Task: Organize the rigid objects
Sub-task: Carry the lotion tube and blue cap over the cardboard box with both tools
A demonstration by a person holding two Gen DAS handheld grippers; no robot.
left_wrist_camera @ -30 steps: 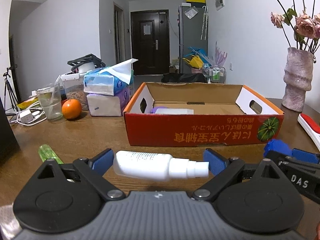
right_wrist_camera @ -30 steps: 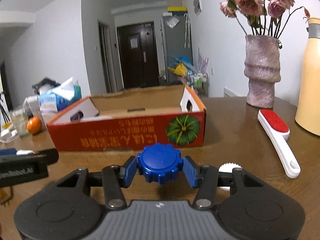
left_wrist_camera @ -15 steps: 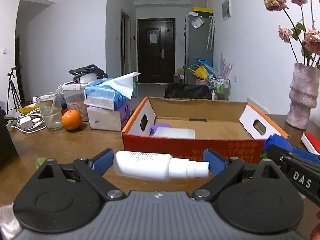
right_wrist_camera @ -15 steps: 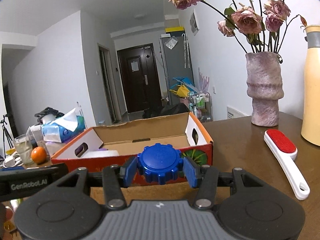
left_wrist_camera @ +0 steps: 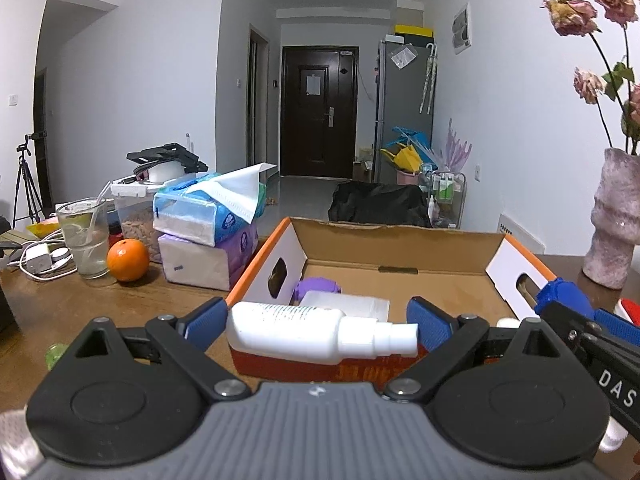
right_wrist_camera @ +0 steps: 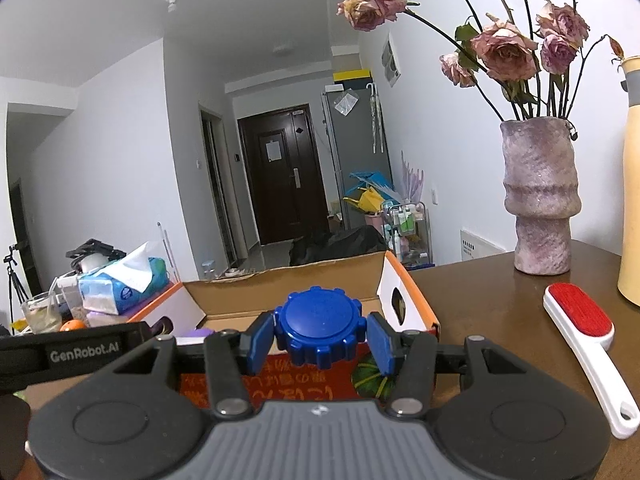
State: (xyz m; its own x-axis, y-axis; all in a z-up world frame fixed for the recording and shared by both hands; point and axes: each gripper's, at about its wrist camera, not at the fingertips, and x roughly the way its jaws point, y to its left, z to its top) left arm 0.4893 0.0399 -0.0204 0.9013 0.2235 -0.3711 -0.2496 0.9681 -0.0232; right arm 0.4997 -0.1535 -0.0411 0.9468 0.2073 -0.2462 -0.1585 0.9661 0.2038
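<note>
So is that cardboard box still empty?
No, the cardboard box already holds a purple item and a flat white packet.

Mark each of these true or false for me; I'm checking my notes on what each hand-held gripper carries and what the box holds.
1. The left hand-held gripper holds a white bottle lying crosswise. True.
2. The right hand-held gripper holds an orange. False: it clamps a blue ridged cap; the orange sits on the table.
3. The cardboard box is empty. False: a purple item and a flat white item lie inside.
4. A red-and-white lint brush lies on the table near the vase. True.
</note>
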